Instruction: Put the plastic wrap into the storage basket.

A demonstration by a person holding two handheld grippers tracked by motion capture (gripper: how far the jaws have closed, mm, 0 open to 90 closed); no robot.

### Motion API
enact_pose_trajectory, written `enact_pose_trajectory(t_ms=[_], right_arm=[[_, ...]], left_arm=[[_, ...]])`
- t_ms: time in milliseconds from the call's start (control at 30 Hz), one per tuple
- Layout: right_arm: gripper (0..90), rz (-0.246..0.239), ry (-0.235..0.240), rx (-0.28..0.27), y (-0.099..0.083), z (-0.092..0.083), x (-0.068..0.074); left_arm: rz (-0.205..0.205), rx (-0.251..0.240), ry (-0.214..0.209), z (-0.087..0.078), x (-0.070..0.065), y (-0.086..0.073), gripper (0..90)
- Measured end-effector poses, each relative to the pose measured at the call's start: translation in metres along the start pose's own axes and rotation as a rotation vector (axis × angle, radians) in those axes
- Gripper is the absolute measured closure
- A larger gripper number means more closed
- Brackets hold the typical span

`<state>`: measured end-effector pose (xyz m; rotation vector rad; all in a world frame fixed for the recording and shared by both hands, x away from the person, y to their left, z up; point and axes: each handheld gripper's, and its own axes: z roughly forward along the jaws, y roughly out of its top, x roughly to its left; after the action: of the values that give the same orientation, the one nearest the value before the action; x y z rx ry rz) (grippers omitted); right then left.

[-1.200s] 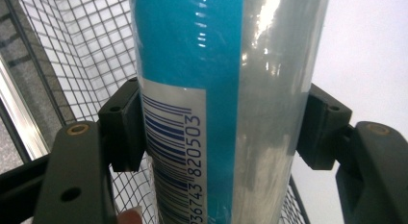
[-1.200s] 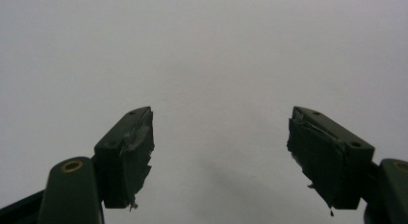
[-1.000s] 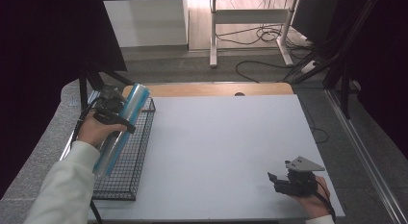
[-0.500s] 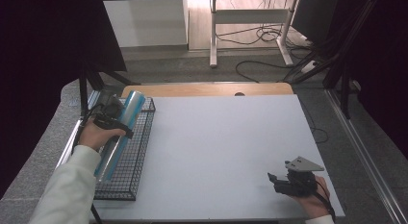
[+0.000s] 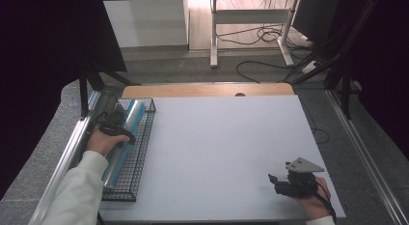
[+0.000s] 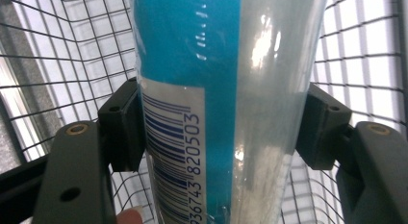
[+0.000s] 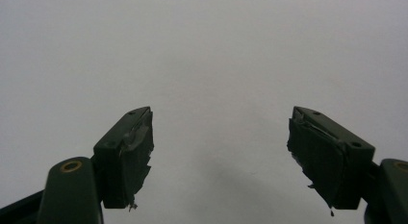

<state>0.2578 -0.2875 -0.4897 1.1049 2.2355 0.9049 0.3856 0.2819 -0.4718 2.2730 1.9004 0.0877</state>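
The left gripper [image 6: 221, 137] grasps the blue roll [image 6: 211, 89] between its pads and has sunk with it since a second ago, into the wire basket [image 5: 144, 138]. The right gripper [image 7: 219, 156] rests released on the bench [image 5: 222, 147], unmoved.

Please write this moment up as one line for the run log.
left gripper: shut on blue roll | roll: low in wire basket | right gripper: open, nothing between jaws, over white table
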Motion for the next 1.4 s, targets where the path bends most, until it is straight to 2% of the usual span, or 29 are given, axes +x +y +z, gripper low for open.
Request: enact_pose_trajectory(t_ms=[67,100,133,167,267,367,400,433,500,533,567,633,733,767,833,867,900,933,1000,1167,1267,1300,1333,1400], right_arm=[[24.1,-0.001,-0.002,0.001,0.0,0.0,0.0],[24.0,-0.001,-0.003,0.001,0.0,0.0,0.0],[24.1,-0.001,-0.004,0.002,0.0,0.0,0.0],[24.1,-0.001,-0.005,0.002,0.0,0.0,0.0],[24.0,-0.003,-0.006,0.003,-0.001,0.0,0.0],[24.0,-0.003,-0.004,0.002,-0.001,0.0,0.0],[24.0,-0.005,-0.003,0.001,-0.001,0.0,0.0],[24.0,-0.006,-0.004,0.002,-0.001,0.0,0.0],[23.9,-0.01,-0.004,0.003,-0.001,0.0,0.0],[23.9,-0.01,-0.004,0.003,-0.001,0.0,0.0],[23.8,-0.01,-0.004,0.004,-0.001,-0.001,0.0],[23.7,-0.011,-0.003,0.003,-0.001,-0.001,0.0],[23.6,-0.011,-0.006,0.005,-0.001,0.0,0.001],[23.6,-0.012,-0.006,0.006,-0.001,0.0,0.001],[23.6,-0.012,-0.006,0.006,-0.001,0.0,0.001],[23.6,-0.012,-0.006,0.005,-0.001,0.0,0.001],[23.6,-0.012,-0.007,0.005,0.0,0.0,0.001],[23.6,-0.013,-0.007,0.005,0.0,0.0,0.002],[23.6,-0.014,-0.008,0.004,0.0,0.0,0.002],[23.5,-0.016,-0.009,0.004,0.0,-0.001,0.003],[23.5,-0.014,-0.01,0.004,-0.001,-0.001,0.002],[23.5,-0.014,-0.01,0.004,-0.001,-0.001,0.002],[23.6,-0.011,-0.009,0.0,-0.001,-0.001,0.001],[23.5,-0.01,-0.007,-0.002,-0.001,-0.001,0.001]], left_arm=[[-0.006,0.009,0.01,0.011,-0.002,0.001,31.5],[-0.006,0.009,0.01,0.011,-0.002,0.001,31.4],[-0.012,0.032,0.025,0.022,-0.004,0.001,31.2],[-0.013,0.032,0.043,0.026,-0.004,0.002,30.5],[-0.039,-0.022,0.04,0.018,-0.004,0.001,23.8],[-0.032,-0.05,0.027,0.01,-0.004,0.0,18.3],[-0.036,-0.085,0.028,0.003,-0.004,-0.003,16.9],[-0.037,-0.098,0.028,0.0,-0.005,-0.005,15.6],[-0.033,-0.112,0.03,-0.003,-0.006,-0.007,14.1],[-0.023,-0.15,0.035,-0.009,-0.009,-0.011,14.2],[-0.023,-0.15,0.035,-0.009,-0.009,-0.011,14.4],[0.014,-0.205,-0.009,-0.02,-0.015,-0.019,14.3],[0.055,-0.257,-0.044,-0.031,-0.022,-0.026,14.7],[0.055,-0.257,-0.044,-0.031,-0.022,-0.026,14.8],[0.103,-0.304,-0.068,-0.04,-0.032,-0.034,14.9],[0.103,-0.304,-0.068,-0.04,-0.032,-0.034,14.9],[0.124,-0.329,-0.083,-0.043,-0.038,-0.039,15.0],[0.124,-0.329,-0.083,-0.043,-0.038,-0.039,15.1],[0.153,-0.359,-0.113,-0.045,-0.048,-0.047,15.2],[0.19,-0.414,-0.175,-0.044,-0.067,-0.062,15.3],[0.207,-0.457,-0.197,-0.042,-0.08,-0.072,15.6],[0.207,-0.457,-0.197,-0.042,-0.08,-0.072,15.7],[0.224,-0.471,-0.215,-0.038,-0.089,-0.078,15.8],[0.241,-0.474,-0.221,-0.033,-0.099,-0.084,15.8]])
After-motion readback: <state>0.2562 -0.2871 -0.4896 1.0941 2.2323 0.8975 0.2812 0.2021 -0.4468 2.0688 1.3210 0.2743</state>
